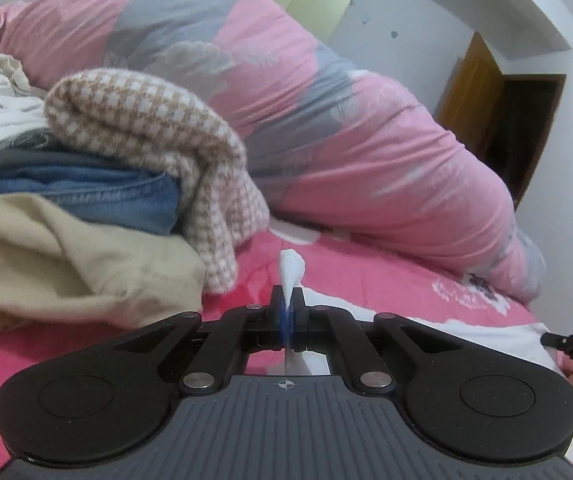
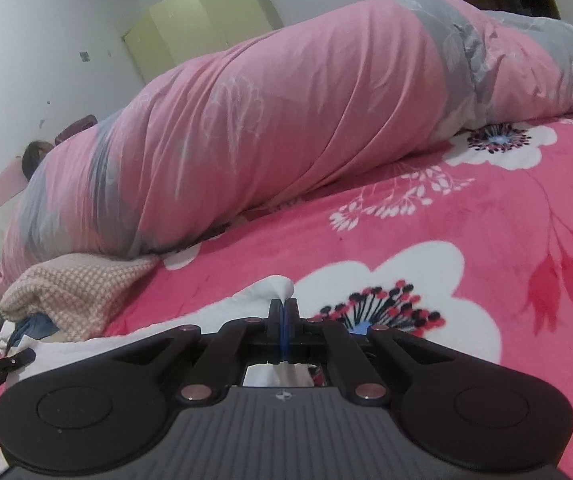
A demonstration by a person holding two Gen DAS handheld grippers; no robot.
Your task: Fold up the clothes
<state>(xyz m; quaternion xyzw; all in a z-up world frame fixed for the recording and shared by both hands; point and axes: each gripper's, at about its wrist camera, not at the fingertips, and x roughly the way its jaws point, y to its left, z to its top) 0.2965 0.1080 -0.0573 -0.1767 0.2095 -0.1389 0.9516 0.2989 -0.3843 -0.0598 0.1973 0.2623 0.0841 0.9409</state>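
A white garment (image 1: 292,266) lies on the pink floral bedspread (image 1: 386,280). My left gripper (image 1: 287,298) is shut on a pinched edge of it, which sticks up between the fingers. My right gripper (image 2: 283,308) is shut on another edge of the same white garment (image 2: 262,292), low over the bedspread (image 2: 466,216). The white cloth stretches leftward in the right wrist view. The right gripper's tip shows at the far right of the left wrist view (image 1: 566,340).
A pile of clothes stands at the left: a tan houndstooth knit (image 1: 146,120), jeans (image 1: 86,196) and a beige garment (image 1: 66,264). A rolled pink and grey duvet (image 1: 306,100) runs along the bed behind. A wooden door (image 1: 474,100) stands open at the right.
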